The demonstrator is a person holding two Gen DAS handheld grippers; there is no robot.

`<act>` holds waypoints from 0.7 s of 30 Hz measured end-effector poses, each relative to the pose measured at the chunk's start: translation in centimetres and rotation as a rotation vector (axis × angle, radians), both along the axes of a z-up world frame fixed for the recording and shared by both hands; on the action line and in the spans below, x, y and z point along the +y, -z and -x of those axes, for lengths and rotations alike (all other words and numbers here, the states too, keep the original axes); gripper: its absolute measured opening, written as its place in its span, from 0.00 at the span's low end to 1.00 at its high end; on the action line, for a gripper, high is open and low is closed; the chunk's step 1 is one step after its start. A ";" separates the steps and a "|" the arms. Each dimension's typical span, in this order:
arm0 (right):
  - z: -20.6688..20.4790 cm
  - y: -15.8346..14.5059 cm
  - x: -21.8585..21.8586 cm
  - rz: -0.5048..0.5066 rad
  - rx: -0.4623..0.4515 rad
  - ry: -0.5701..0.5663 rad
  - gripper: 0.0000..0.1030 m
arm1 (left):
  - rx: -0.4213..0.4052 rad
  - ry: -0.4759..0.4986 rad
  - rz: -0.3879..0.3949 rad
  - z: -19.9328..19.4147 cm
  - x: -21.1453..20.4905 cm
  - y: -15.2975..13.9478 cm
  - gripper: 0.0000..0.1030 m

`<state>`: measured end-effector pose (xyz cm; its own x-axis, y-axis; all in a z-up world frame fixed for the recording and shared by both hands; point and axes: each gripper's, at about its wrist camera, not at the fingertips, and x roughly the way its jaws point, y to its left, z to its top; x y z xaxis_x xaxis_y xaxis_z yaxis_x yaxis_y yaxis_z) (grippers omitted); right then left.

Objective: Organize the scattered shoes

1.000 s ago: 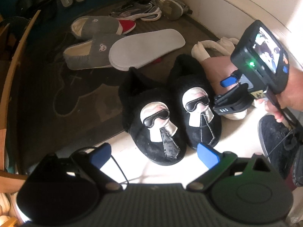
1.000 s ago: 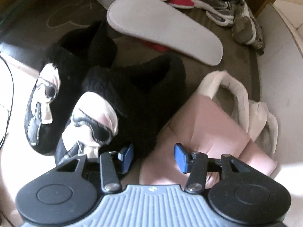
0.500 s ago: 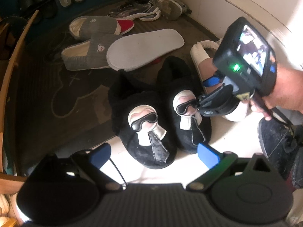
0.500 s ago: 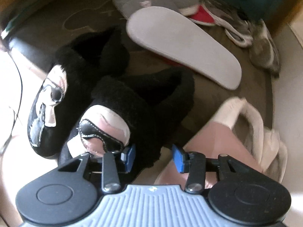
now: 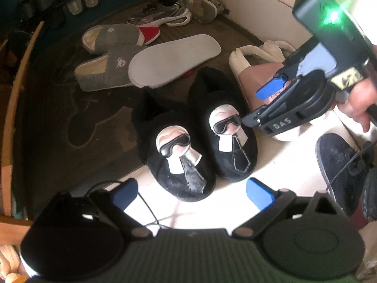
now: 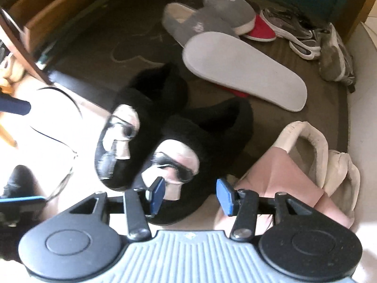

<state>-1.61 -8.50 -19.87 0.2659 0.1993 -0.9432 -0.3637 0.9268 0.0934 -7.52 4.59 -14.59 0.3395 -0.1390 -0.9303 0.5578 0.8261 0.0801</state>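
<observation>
Right gripper lifted clear of the black slippers; pair now sits side by side.

Since the earlier frame the right gripper (image 6: 189,194) has risen off the nearer black slipper (image 5: 227,129) and its jaws are opening, nothing between the pads. That slipper rests beside its mate (image 5: 174,155), toes level, half on the dark mat (image 5: 70,118), half on pale floor. The left gripper (image 5: 192,193) hangs above the pair, jaws spread wide and empty. Just right of the black pair lies the pink slipper (image 6: 282,176), untidy; beyond the pair, on the mat, lie the upturned white sole (image 5: 174,63), grey slippers (image 5: 106,70) and trainers (image 5: 165,16). Judgement: one pair is sorted; the pink slipper is the likely next item.
</observation>
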 end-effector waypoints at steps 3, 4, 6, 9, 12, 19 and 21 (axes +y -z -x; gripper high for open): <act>1.2 -1.3 0.3 -0.014 -0.005 0.027 0.47 | -0.026 -0.013 0.008 0.9 0.2 -1.0 0.96; 1.8 -1.9 0.7 -0.009 -0.012 0.029 0.47 | -0.027 -0.030 0.014 1.0 0.3 -1.2 0.96; 2.4 -2.4 0.8 -0.011 -0.018 0.032 0.47 | -0.024 -0.065 0.023 1.4 0.6 -1.6 0.96; 3.6 -3.2 0.8 -0.036 -0.017 0.079 0.49 | -0.025 -0.094 0.016 1.9 1.0 -2.0 0.97; 4.4 -3.8 0.8 -0.024 -0.016 0.100 0.50 | -0.031 -0.134 -0.012 2.9 1.5 -2.7 0.99; 6.1 -5.0 0.8 -0.075 -0.008 0.194 0.52 | -0.052 -0.244 0.035 4.6 2.5 -4.6 1.00; 6.6 -5.2 1.0 -0.078 -0.006 0.200 0.52 | -0.056 -0.243 0.035 4.9 2.4 -4.8 1.00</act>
